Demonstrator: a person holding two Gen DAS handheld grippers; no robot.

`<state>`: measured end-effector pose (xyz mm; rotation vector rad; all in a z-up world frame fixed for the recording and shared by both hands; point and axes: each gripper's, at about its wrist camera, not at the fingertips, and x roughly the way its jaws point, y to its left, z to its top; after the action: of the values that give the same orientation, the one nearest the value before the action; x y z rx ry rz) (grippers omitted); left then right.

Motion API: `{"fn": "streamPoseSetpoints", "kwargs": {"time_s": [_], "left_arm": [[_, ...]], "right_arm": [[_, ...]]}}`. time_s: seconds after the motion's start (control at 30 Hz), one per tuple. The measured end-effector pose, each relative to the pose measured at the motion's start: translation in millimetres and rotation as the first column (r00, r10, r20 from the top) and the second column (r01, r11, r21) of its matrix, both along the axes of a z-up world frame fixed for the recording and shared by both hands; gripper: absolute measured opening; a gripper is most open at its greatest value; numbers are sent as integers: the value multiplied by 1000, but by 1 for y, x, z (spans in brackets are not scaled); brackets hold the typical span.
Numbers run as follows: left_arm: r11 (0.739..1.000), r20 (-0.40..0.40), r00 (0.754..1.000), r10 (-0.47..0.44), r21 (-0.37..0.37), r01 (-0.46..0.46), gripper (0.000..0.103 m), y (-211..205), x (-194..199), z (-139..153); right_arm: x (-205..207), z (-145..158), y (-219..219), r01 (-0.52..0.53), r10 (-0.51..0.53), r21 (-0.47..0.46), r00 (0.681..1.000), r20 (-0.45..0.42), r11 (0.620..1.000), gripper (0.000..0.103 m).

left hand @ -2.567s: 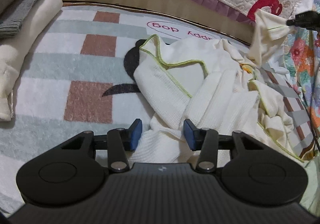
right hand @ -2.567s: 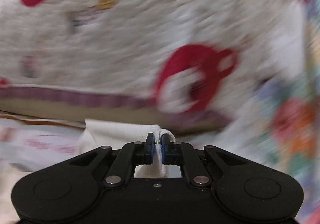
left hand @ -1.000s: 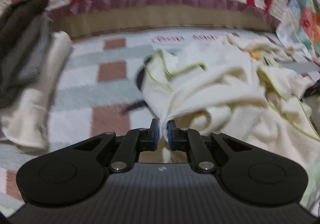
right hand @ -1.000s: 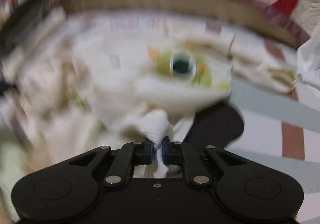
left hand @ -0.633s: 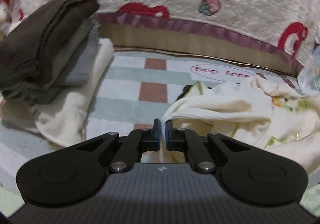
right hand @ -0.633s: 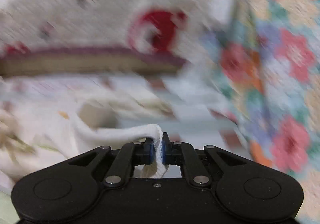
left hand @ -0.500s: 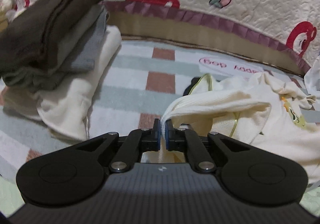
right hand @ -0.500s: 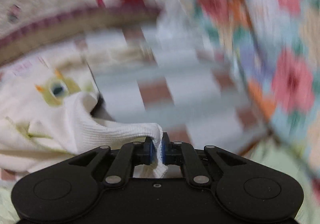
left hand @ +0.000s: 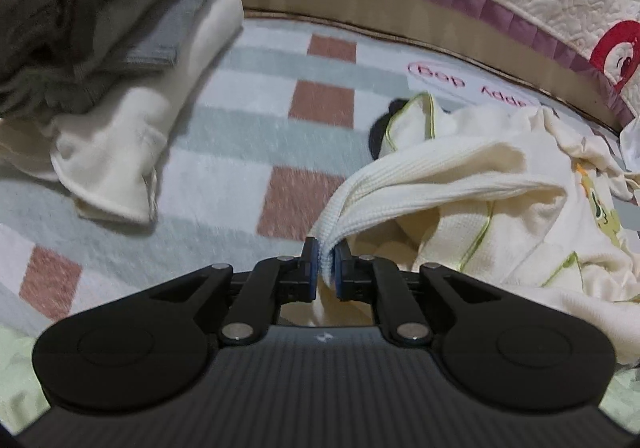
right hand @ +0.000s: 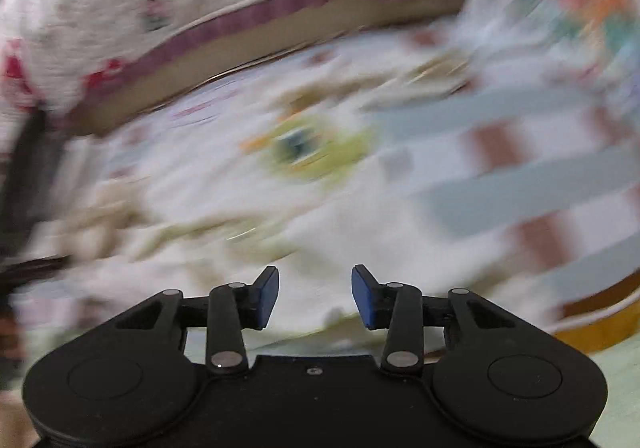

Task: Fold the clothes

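Our right claw (right hand: pixel 314 296) has just been opening and now stands spread with nothing between its pads, so the ribbed edge it gripped half a second ago has dropped back onto the cream garment (left hand: pixel 500 183), which lies rumpled on the checked blanket (left hand: pixel 224 143). Our left claw (left hand: pixel 327 268) stays clenched on the garment's ribbed hem, near the stack of folded clothes (left hand: pixel 104 59). We judge that the right claw must find a new hold before any fold can begin.
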<state>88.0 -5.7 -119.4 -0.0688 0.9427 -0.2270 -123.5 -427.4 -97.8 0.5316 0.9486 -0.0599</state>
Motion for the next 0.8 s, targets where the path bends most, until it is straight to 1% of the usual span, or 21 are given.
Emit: {"fn": "streamPoseSetpoints", "kwargs": {"time_s": [0.03,0.1,0.17,0.2,0.27,0.3,0.33,0.37,0.4,0.47,0.5,0.57,0.67,0.73,0.8], "left_arm": [[1000,-4,1000,0,2,0,9,0,0,-1],[1000,-8,1000,-2,-1,2,10,-1,0,-2],[1000,-5,1000,-6,-20,6,10,0,0,-3],[999,1,1000,-11,-38,11,10,1,0,-3],[997,42,999,-18,-71,21,10,1,-2,-2],[996,66,998,-21,-86,27,10,0,-3,-1],[995,85,996,-24,-93,32,10,0,-4,0],[995,102,994,-27,-94,37,10,-2,-5,2],[995,119,992,-31,-95,42,10,-3,-6,4],[995,128,991,-34,-89,46,10,-5,-7,4],[995,122,992,-33,-90,44,10,-5,-7,3],[995,100,995,-27,-96,37,10,-5,-4,-1],[994,68,998,-18,-105,25,10,-3,-1,-7],[993,49,999,-17,-114,23,10,-3,1,-9],[994,41,999,-16,-111,21,10,-4,0,-11]], "right_arm": [[3,-7,12,-58,58,25,998,-9,998,47],[13,-21,42,-198,198,9,979,-41,980,48],[26,-32,67,-314,308,-91,949,-72,945,48],[33,-37,80,-368,358,-147,929,-90,918,46],[47,-48,105,-471,451,-254,882,-137,845,43],[57,-50,111,-485,463,-327,874,-147,811,36],[70,-49,109,-463,444,-398,884,-145,792,28],[85,-47,101,-418,402,-448,905,-136,790,15],[97,-43,90,-367,357,-467,927,-113,805,15],[112,-36,66,-278,289,-444,956,-45,852,15],[116,-34,57,-249,265,-436,964,-25,865,15],[119,-36,47,-215,234,-423,972,-9,880,15],[110,-41,46,-215,230,-386,973,-6,897,21],[96,-46,48,-226,242,-366,970,-1,903,27],[82,-48,51,-243,259,-341,966,3,908,38]]}}
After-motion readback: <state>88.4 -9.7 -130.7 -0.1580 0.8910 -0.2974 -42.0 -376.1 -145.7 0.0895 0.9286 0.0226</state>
